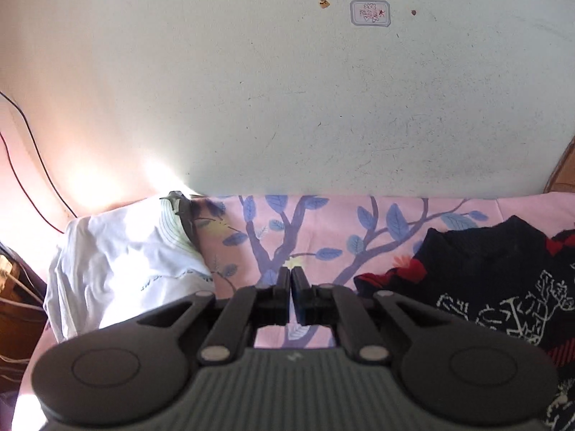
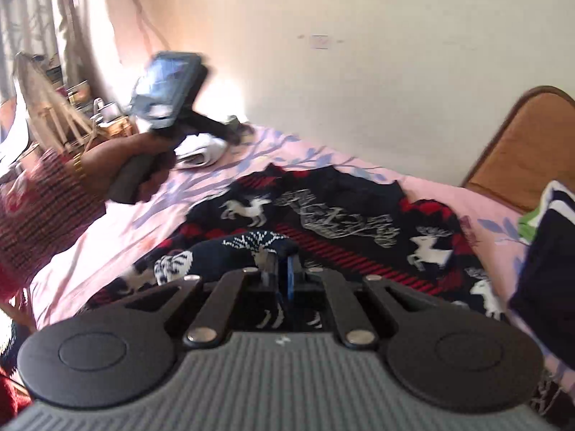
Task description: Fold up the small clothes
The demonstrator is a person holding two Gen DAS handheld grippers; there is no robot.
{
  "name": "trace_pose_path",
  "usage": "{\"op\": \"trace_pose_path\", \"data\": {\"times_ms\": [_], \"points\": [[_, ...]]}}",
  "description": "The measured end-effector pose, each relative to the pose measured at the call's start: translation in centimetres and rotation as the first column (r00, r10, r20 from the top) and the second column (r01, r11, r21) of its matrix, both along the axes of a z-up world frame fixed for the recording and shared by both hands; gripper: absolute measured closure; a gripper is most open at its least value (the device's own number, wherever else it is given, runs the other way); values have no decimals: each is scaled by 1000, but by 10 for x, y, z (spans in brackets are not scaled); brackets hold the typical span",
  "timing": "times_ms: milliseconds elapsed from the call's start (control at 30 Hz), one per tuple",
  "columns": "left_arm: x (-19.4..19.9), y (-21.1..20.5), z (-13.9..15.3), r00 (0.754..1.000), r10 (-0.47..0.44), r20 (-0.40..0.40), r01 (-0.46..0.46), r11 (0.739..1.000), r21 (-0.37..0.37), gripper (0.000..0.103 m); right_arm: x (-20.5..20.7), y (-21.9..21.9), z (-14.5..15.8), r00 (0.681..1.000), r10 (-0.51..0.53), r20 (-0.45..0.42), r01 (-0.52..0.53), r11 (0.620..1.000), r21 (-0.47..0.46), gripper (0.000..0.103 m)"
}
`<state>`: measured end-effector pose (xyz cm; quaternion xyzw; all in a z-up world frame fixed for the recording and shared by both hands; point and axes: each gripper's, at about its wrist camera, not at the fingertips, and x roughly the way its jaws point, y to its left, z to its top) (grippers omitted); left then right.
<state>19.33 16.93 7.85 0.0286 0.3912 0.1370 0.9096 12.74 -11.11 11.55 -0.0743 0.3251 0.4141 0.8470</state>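
Right tool [image 2: 285, 269]: jaws are clamped on a bunched fold of the dark reindeer sweater [image 2: 359, 222], pinched between the pads near the bed's front edge. The rest of the sweater is spread flat across the middle of the pink floral bedsheet [image 2: 118, 237].

Risks, as judged:
- Only a small bunch is gripped, so the knit may slip out if it is pulled fast or far.
- More than one layer may be caught in the pinch; the fold would then come out crooked.
- The frame is motion-blurred, so placement of the fold line is uncertain.
- The dark folded pile [image 2: 542, 269] at the bed's right edge sits close by; it could be dragged or toppled by a wide sweep.

Left tool [image 1: 290, 276]: jaws are fully shut with nothing between them, pitched down above bare sheet between the sweater and the white garment [image 1: 125, 265] at the bed's far left corner. An empty left tool leaves the sweater's other side unsupported.

Left hand [image 2: 143, 165] is seen wrapped round its handle, raised over the far left of the bed, beside the wall [image 1: 251, 89].
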Motion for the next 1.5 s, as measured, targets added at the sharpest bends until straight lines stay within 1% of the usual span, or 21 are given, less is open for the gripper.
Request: {"op": "trace_pose_path", "data": {"times_ms": [100,133,167,200,267,300,367,467,533,600,767,900,1000,1033,1067,1100,1233,1300,1367,1433,1500], "points": [[-24,-6,0,997,-32,64,36,997,-65,89,14,-9,-10,998,30,-62,-31,999,-18,90],[-35,-7,-1,995,-37,92,45,995,-90,80,14,-8,-15,998,37,-57,-40,997,-64,88],[-49,-7,-4,990,-40,133,57,990,-128,71,15,-8,-19,999,26,-38,-30,995,-99,81],[-61,-6,-7,986,-38,165,64,986,-157,67,16,-10,-21,1000,6,-15,-8,993,-117,77],[-88,-5,-14,975,-25,220,67,980,-185,66,25,-12,-20,998,-55,12,56,989,-134,77],[-99,-4,-17,971,-19,237,64,981,-182,65,32,-14,-17,996,-88,13,89,988,-127,75],[-120,-1,-22,965,-11,260,55,986,-159,56,47,-13,-10,993,-119,-9,118,991,-70,75],[-155,9,-27,945,-1,328,40,993,-111,53,67,6,-5,993,-91,-70,95,994,51,74],[-176,13,-29,928,-6,371,42,995,-88,48,81,30,-12,991,-60,-118,72,992,102,69],[-185,15,-30,932,-37,361,76,993,-96,48,96,58,-27,984,-47,-174,69,990,126,60],[-192,2,-39,932,-147,330,189,977,-98,48,126,120,-67,958,-34,-286,64,993,97,60],[-191,-7,-52,932,-188,309,223,972,-80,48,142,145,-81,944,-43,-326,77,993,92,60],[-184,-8,-65,948,-186,260,213,974,-78,49,158,158,-94,920,-38,-390,69,995,67,59],[-181,-7,-67,954,-188,232,215,972,-98,52,158,160,-93,925,-24,-379,57,995,76,63],[-178,-5,-69,956,-189,225,219,968,-119,52,161,167,-91,927,8,-375,18,998,66,95],[-177,-3,-69,957,-189,222,221,967,-130,52,163,173,-88,925,31,-379,-5,997,71,97],[-170,4,-75,973,-162,167,192,964,-183,54,170,206,-63,953,75,-293,-36,990,137,97],[-170,8,-75,973,-153,171,187,961,-204,54,175,230,-56,959,96,-266,-58,987,148,97],[-171,9,-75,973,-154,172,188,960,-208,54,175,256,-58,968,131,-216,-109,988,111,97],[-171,11,-76,972,-157,174,193,958,-214,54,172,280,-70,973,152,-175,-149,988,30,97],[-172,13,-75,971,-157,180,196,953,-230,53,172,289,-82,981,106,-161,-116,992,-52,92]]}}
